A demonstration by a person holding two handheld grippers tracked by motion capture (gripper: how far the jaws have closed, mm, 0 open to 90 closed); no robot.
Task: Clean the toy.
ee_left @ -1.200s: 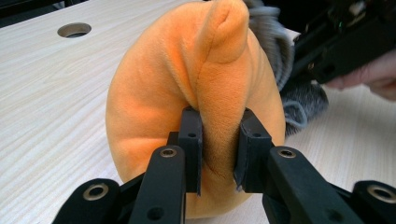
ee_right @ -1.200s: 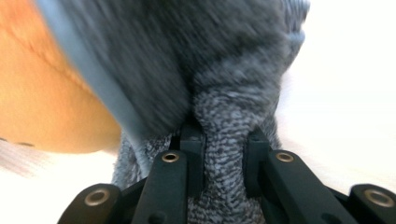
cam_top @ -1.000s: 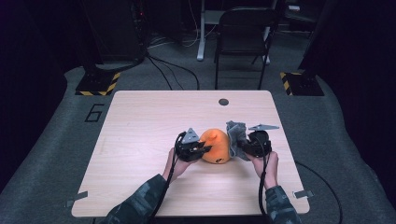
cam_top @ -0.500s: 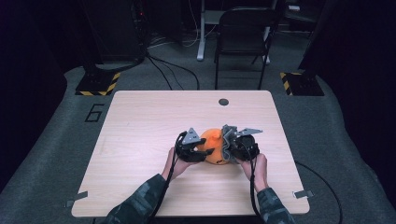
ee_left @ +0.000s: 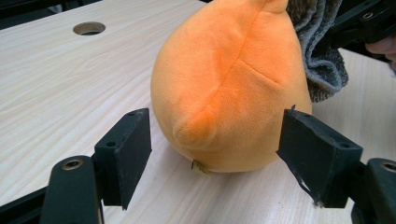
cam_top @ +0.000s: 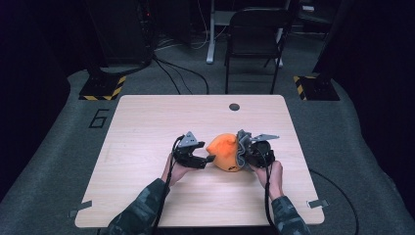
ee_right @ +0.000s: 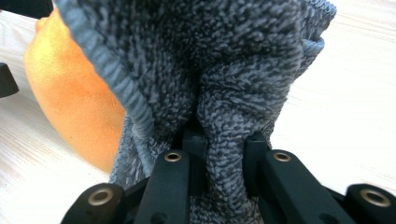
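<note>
pale wood tabletop (cam_top: 147, 142) runs under everything, with dark floor and a chair (cam_top: 257, 44) beyond it. on the right gripper (ee_right: 219, 140) the jaws are clenched on a fold of grey knitted cloth (ee_right: 224, 70), which bunches up between them and drapes over the far side of the orange plush toy (ee_right: 70, 98). the left gripper (ee_left: 215, 154) stands released: its jaws have just been opening, and the pads (ee_left: 128, 149) now sit either side of the toy's near end without pressing it. from above, the orange plush toy (cam_top: 222, 151) rests on the table between the two grippers, right of centre and toward the person's edge, the left gripper (cam_top: 195, 157) just beside it and the right gripper (cam_top: 244, 152) touching the cloth (cam_top: 241, 147) at its other side. the step in hand looks like drawing the knit over the toy. to do it well, i judge the right grip should stay firm and deep in the fold so the cloth does not slide out, while the left takes a fresh hold low on the plush body to steady it; pulling before that hold is set would likely just roll the toy across the wood.
</note>
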